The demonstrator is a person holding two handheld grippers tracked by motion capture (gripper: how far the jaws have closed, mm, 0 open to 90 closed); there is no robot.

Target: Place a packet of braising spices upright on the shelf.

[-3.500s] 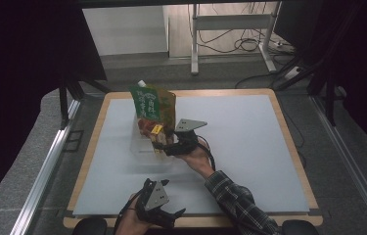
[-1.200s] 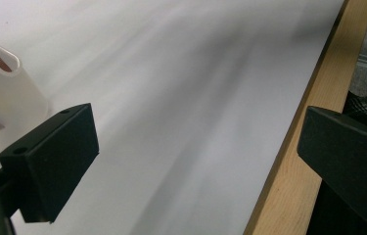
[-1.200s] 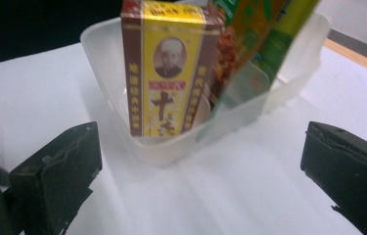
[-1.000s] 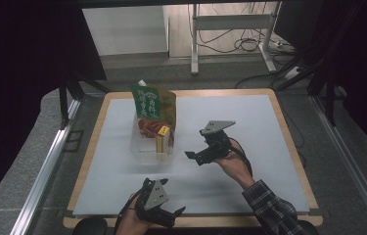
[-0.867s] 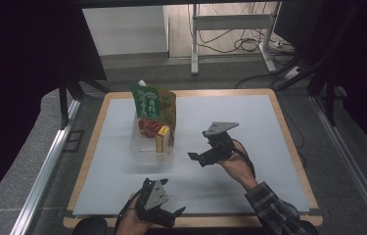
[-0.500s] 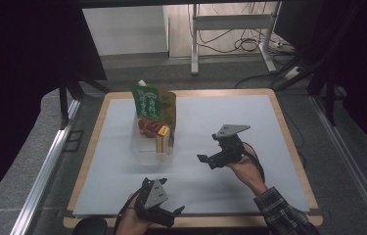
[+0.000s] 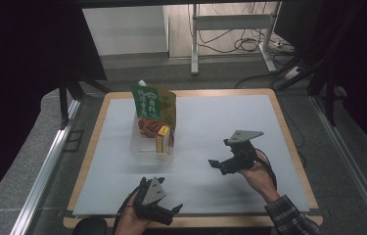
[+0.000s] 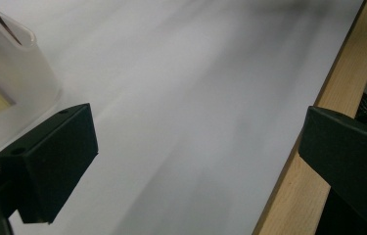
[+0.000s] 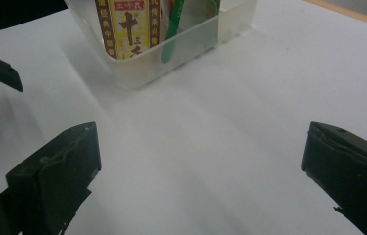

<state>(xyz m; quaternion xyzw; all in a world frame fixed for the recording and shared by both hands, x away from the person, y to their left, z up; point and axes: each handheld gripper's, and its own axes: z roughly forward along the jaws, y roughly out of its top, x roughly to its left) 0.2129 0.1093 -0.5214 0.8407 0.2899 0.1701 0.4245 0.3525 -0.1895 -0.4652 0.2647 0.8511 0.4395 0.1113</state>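
Your right gripper has drawn back from the bin toward the table's right side, jaws spread and empty, so the packing looks finished. The bin stands left of centre holding the green bag and yellow box. Your left gripper rests spread at the near edge. The bin's red contents are hard to make out.

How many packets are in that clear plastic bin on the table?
3 that I can make out in the clear bin: a tall green pouch at the back, a red packet in the middle, a yellow box in front. More may be hidden.
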